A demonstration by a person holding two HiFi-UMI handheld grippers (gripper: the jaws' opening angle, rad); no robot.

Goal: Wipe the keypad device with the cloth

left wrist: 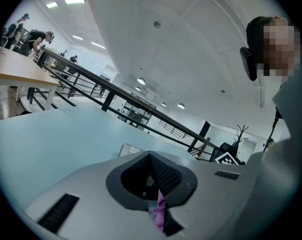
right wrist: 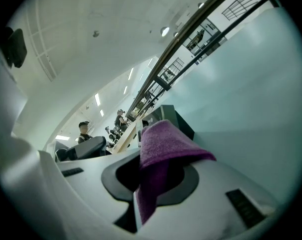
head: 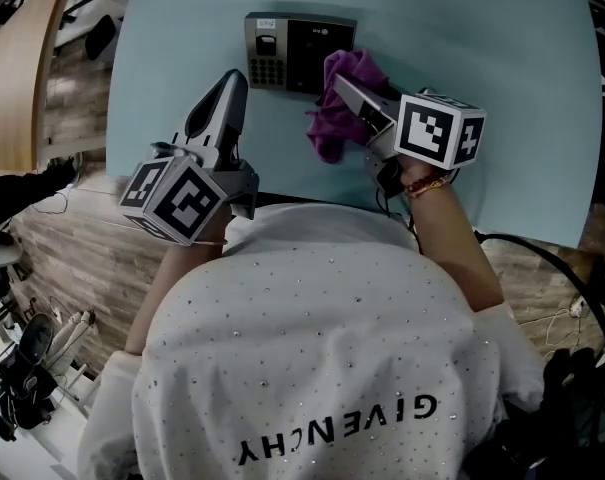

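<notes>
My right tongs [head: 344, 88] are clamped on the nubbly purple cloth [head: 330, 123]; it folds over their tips at the right end of the boxy, dark keypad device [head: 294, 50] on the smooth pale-blue tabletop [head: 502, 58]; my left tongs [head: 230, 86] are closed, a thin purple sliver in their seam.

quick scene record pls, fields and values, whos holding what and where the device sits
surface: light blue table
keypad device: flat on table, ahead of both grippers
cloth: purple, at device's right end; contact unclear
right gripper: jaws shut on cloth
left gripper: jaws together, short of device's left end; thin purple sliver in their seam, can't tell what
</notes>
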